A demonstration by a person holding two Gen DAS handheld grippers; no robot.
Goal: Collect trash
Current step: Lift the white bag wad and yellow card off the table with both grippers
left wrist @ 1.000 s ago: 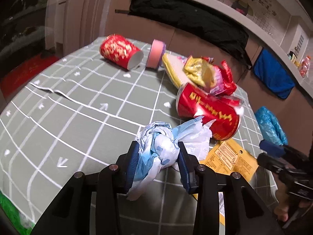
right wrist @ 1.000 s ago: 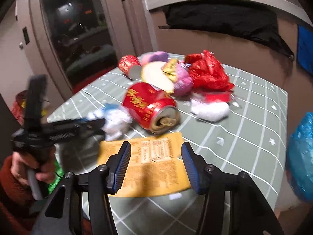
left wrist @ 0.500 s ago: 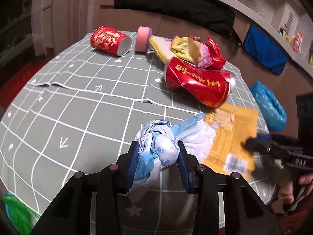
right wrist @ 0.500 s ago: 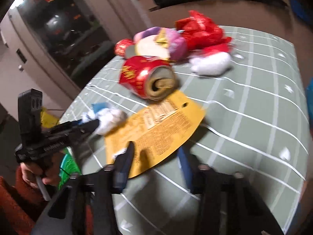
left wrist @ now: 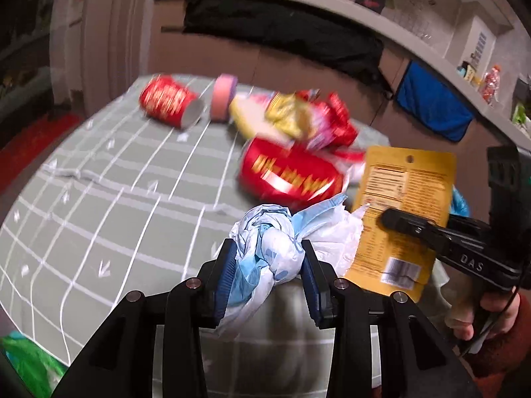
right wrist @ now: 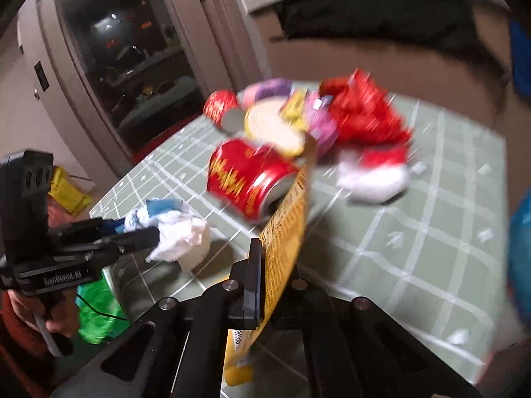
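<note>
My left gripper [left wrist: 268,265] is shut on a crumpled white and blue tissue wad [left wrist: 272,242] and holds it above the table's near edge. It also shows in the right wrist view [right wrist: 172,229]. My right gripper [right wrist: 268,265] is shut on a flat yellow packet [right wrist: 285,229], lifted off the table and held on edge. In the left wrist view the yellow packet [left wrist: 401,205] hangs upright in the right gripper [left wrist: 395,220]. A crushed red can [left wrist: 285,172] lies on the green checked tablecloth [left wrist: 116,192].
Behind the can lie yellow, pink and red wrappers [left wrist: 308,122], a second red can [left wrist: 169,101] and a pink tape roll [left wrist: 224,96]. A white wad [right wrist: 371,179] lies right of the can. A green bag [right wrist: 96,311] sits below the table's left edge, a blue bag [right wrist: 519,252] at right.
My right gripper has shut on the yellow packet and lifted it off the table, turning it upright. My left gripper still holds the tissue wad and has shifted little.
</note>
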